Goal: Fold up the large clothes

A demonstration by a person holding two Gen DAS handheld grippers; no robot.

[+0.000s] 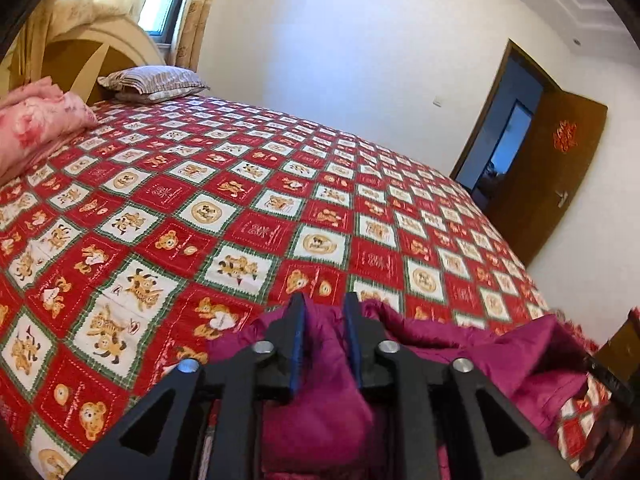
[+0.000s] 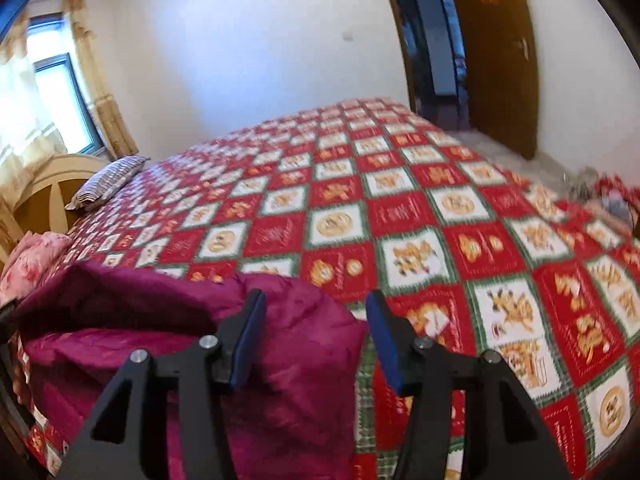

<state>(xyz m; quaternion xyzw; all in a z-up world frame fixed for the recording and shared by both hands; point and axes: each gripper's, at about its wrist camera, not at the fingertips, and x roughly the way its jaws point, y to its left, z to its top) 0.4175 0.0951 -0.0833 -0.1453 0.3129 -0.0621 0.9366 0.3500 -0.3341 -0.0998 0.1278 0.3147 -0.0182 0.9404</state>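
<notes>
Free room: the wide flat red-and-white checked quilt with bear pictures (image 1: 280, 208) lies bare ahead, to the far wall.
Near obstacle: the bunched magenta padded garment (image 1: 320, 412) fills the near edge.
Far left obstacles: the folded pink floral blanket (image 1: 36, 128); the striped pillow (image 1: 154, 82) by the headboard.
Far right: the open brown wooden door (image 1: 552, 176).

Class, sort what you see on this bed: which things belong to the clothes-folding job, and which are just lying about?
Belongs to the job: magenta padded garment; left hand-held gripper; right hand-held gripper.

Just lying about: striped pillow; pink floral quilt; patterned bedspread.
</notes>
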